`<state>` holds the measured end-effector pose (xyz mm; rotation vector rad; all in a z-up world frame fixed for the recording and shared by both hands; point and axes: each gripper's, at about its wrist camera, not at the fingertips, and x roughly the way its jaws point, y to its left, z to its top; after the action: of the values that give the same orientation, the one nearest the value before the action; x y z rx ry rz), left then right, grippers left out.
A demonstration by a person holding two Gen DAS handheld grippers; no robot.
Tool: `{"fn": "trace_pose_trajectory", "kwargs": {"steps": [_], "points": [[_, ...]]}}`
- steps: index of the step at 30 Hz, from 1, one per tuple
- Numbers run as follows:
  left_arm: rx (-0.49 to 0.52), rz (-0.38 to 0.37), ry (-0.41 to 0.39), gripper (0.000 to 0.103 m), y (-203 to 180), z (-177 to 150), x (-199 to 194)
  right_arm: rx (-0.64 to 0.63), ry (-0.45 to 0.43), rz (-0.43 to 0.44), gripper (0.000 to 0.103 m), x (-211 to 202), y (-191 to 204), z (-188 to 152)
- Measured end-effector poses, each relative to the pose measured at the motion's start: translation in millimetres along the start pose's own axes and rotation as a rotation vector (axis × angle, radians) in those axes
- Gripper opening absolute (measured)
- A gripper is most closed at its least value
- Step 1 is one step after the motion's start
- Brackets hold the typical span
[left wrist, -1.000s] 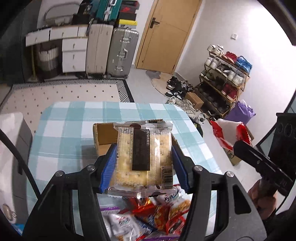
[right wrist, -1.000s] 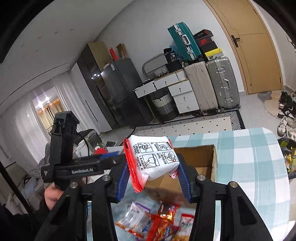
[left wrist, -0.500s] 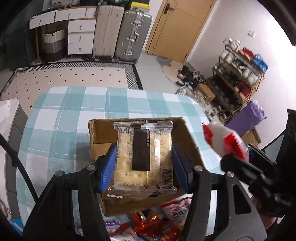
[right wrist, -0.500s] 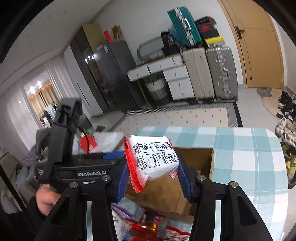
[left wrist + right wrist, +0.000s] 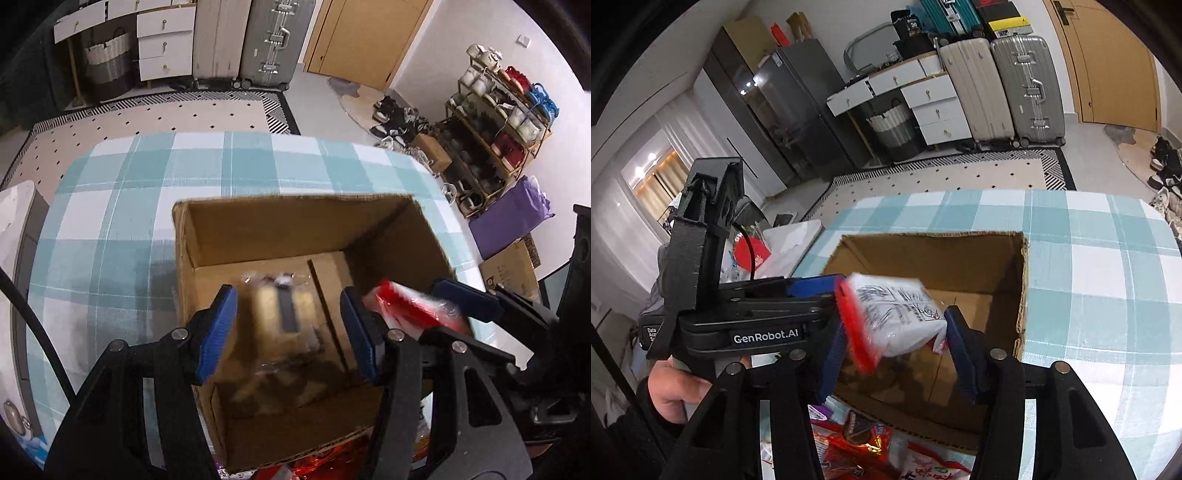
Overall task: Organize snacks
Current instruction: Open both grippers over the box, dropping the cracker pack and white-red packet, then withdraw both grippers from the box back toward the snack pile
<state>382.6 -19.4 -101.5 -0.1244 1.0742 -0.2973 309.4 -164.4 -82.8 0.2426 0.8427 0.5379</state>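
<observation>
Two packets going into the box

Left gripper fingers are sitting clear of the cracker packet, which looks to be dropping into the cardboard box. Right gripper fingers have just been opening, so the white-and-red packet is slipping out. A loose snack pile is waiting on the bench.

"GenRobot.AI" stands in white on the black body of the left gripper, left of centre; beside it a small label begins "Data"; the rest is illegible.

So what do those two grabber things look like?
Both are black with blue finger pads and round silver bolts. The left gripper has a thin black cable beside it and "GenRobot.AI" printed in white on its side. The right gripper matches. A dark sleeve shows.
</observation>
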Motion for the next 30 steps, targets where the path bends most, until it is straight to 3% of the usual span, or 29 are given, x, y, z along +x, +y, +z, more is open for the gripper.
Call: {"fn": "trace_pose_trajectory", "kwargs": {"steps": [8, 12, 14, 20, 25, 27, 30], "points": [[0.0, -0.017, -0.012, 0.056, -3, -9, -16, -0.009, -0.029, -0.038, 0.06, -5, -3, -8], [0.014, 0.008, -0.079, 0.058, -10, -21, -44, -0.041, -0.09, -0.028, 0.063, -29, 10, -12], [0.006, 0.021, -0.13, 0.068, -14, -33, -62, -0.058, -0.135, -0.028, 0.068, -47, 19, -17], [0.053, 0.061, -0.273, 0.08, -33, -69, -116, -0.08, -0.242, -0.028, 0.076, -93, 40, -32], [0.074, 0.082, -0.342, 0.081, -41, -98, -152, -0.097, -0.306, 0.011, 0.081, -125, 60, -47], [0.078, 0.091, -0.364, 0.082, -43, -109, -164, -0.102, -0.338, 0.026, 0.091, -138, 68, -54], [0.098, 0.059, -0.372, 0.086, -44, -126, -177, -0.107, -0.383, 0.053, 0.097, -153, 78, -65]]}}
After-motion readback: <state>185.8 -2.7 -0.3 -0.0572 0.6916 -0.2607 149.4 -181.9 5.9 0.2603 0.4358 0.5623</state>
